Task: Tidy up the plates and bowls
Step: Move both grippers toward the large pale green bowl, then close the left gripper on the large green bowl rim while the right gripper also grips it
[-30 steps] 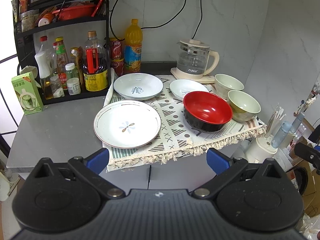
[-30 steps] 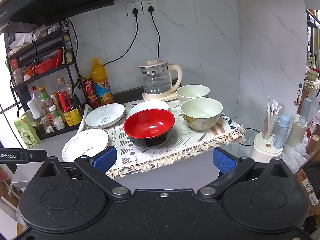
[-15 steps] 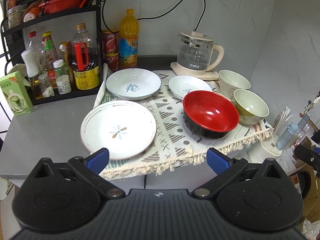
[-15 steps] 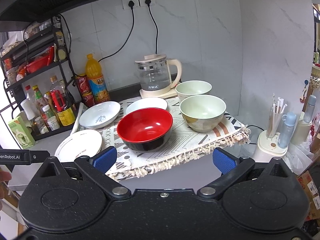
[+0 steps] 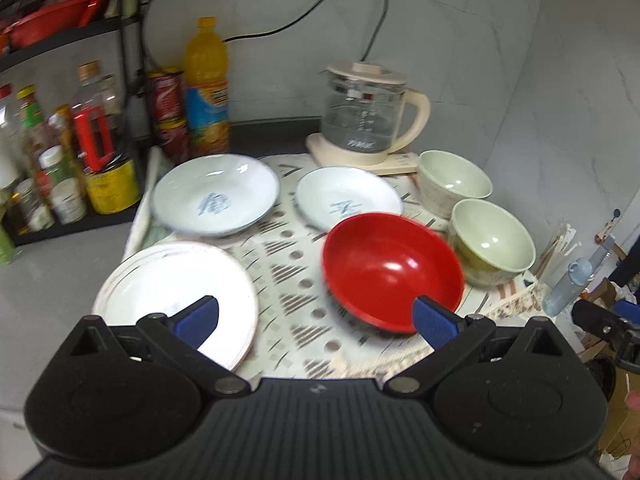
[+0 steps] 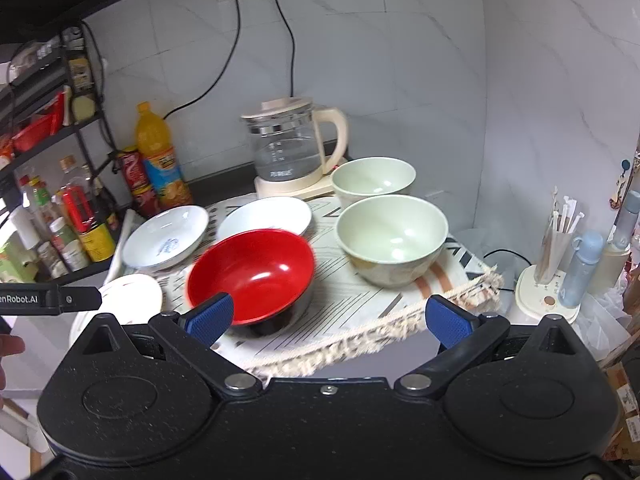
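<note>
Left wrist view: left gripper [image 5: 316,318] jaws wide apart, empty, above table front edge. Right gripper [image 6: 328,316] likewise, glossy red round bowl [image 6: 252,276] just ahead.

On the patterned mat [image 5: 296,280], two plates [image 5: 216,200] are lying behind a flat plate [image 5: 160,280]; bowls [image 5: 390,268] are sitting right, a kettle [image 5: 366,120] standing behind them.
</note>
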A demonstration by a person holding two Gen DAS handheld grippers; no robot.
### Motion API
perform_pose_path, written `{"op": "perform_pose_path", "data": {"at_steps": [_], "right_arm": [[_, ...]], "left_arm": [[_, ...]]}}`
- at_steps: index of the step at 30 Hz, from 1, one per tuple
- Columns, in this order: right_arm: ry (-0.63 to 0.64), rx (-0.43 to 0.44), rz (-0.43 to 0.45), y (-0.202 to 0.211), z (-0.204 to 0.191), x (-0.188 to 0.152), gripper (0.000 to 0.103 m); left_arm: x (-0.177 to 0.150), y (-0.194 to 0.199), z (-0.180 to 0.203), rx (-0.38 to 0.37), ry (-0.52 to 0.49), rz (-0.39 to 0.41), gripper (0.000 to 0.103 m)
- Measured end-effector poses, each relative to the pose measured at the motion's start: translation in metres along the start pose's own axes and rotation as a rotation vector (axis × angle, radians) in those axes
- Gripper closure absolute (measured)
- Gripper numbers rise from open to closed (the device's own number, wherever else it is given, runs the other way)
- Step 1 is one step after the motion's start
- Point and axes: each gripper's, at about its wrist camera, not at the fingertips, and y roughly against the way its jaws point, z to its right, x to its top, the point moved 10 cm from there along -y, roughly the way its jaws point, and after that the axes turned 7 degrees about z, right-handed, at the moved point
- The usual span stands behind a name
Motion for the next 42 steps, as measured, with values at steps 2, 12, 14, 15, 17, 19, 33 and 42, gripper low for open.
{"op": "perform_pose_path", "data": {"at_steps": [2, 12, 14, 15, 17, 19, 33, 42], "right_arm": [[-0.002, -0.001, 0.003, -0.010, 0.006, 0.005, 0.000], [-0.041, -0.027, -0.026, -0.055, 0.037, 0.022, 0.000], [-0.057, -0.045, -0.040, -0.063, 0.046, 0.023, 0.000], [-0.062, -0.060, -0.050, -0.068, 0.051, 0.023, 0.000], [-0.072, -0.082, -0.062, -0.075, 0.060, 0.024, 0.000], [-0.073, -0.112, -0.068, -0.083, 0.069, 0.025, 0.000], [-0.172, -0.177, -0.151, -0.130, 0.106, 0.018, 0.016], [-0.249, -0.204, -0.206, -0.157, 0.119, 0.007, 0.036]], "left_arm": [[0.007, -0.012, 0.008, -0.006, -0.012, 0.001, 0.001], [0.037, -0.072, 0.049, -0.069, -0.048, -0.030, 0.003], [0.043, -0.084, 0.059, -0.085, -0.057, -0.037, 0.003], [0.046, -0.090, 0.064, -0.092, -0.064, -0.039, 0.003], [0.050, -0.101, 0.073, -0.099, -0.080, -0.048, 0.003], [0.053, -0.111, 0.083, -0.120, -0.091, -0.059, 0.004], [0.058, -0.182, 0.150, -0.273, -0.184, -0.143, 0.016], [0.049, -0.226, 0.179, -0.341, -0.206, -0.251, 0.042]]}}
